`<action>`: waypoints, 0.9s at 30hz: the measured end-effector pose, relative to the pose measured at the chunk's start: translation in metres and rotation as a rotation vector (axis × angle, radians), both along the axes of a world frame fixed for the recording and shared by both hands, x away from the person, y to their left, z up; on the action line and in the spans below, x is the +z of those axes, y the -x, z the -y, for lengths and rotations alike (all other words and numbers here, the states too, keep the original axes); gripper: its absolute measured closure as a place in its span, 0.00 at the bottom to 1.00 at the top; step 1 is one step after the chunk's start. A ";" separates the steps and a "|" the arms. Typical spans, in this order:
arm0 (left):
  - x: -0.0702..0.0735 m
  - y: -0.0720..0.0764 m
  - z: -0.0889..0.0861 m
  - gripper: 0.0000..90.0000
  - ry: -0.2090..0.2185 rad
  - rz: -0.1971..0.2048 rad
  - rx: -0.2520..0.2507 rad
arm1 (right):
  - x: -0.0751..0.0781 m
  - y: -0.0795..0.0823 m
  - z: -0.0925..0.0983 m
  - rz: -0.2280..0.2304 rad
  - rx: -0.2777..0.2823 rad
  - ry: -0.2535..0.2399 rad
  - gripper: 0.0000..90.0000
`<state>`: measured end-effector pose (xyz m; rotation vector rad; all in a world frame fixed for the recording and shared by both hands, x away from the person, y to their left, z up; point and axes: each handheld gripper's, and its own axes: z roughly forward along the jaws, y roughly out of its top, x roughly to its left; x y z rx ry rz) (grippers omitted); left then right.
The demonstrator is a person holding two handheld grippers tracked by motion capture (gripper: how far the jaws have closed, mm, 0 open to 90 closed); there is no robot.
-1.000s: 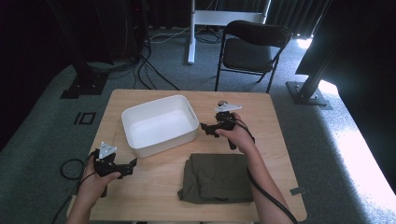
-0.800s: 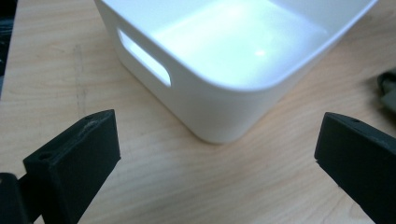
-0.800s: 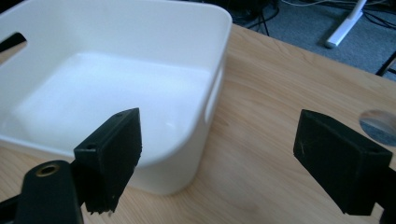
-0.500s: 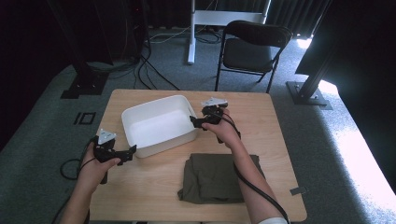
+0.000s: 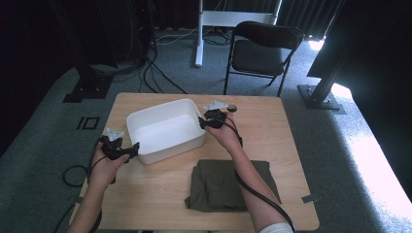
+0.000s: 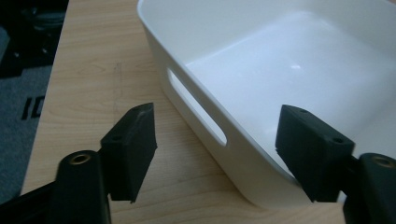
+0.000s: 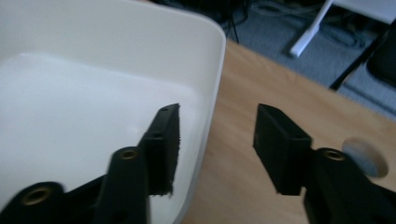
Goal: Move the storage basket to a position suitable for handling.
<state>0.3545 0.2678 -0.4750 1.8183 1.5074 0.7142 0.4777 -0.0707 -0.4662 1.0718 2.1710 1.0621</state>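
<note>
L gripper (image 5: 127, 149) low at the near-left, forearm in from the bottom edge, jaws pointing right; they've just been closing, pads still apart, one each side of a wall. R gripper (image 5: 203, 121) farther up, arm stretched fwd, jaws pointing left, also just closing, pads not yet pressing.

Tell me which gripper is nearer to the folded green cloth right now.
Right. The right gripper straddles the white tub's far right rim, with its forearm passing over the cloth. The left gripper straddles the tub's near left corner, farther from the cloth. Both jaws have just been closing.
</note>
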 end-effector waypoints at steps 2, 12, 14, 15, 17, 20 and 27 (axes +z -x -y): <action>-0.003 -0.002 0.000 0.38 0.012 -0.001 0.009 | -0.004 0.000 0.000 -0.019 -0.015 0.008 0.66; -0.006 -0.009 0.010 0.61 0.032 -0.007 0.050 | -0.009 0.008 -0.009 -0.054 -0.049 0.022 0.91; -0.006 -0.009 0.011 0.64 0.015 -0.002 0.040 | -0.009 0.008 -0.011 -0.044 -0.053 0.039 0.92; -0.006 -0.009 0.012 0.68 0.012 0.000 0.031 | -0.009 0.009 -0.011 -0.046 -0.059 0.039 0.92; -0.005 -0.010 0.013 0.71 -0.010 -0.002 0.037 | -0.010 0.009 -0.012 -0.046 -0.065 0.036 0.92; -0.006 -0.013 0.013 0.74 -0.005 0.003 0.061 | -0.010 0.011 -0.012 -0.065 -0.079 0.024 0.92; -0.005 -0.018 0.022 0.80 -0.060 0.000 0.121 | -0.008 0.015 -0.014 -0.085 -0.112 0.021 0.92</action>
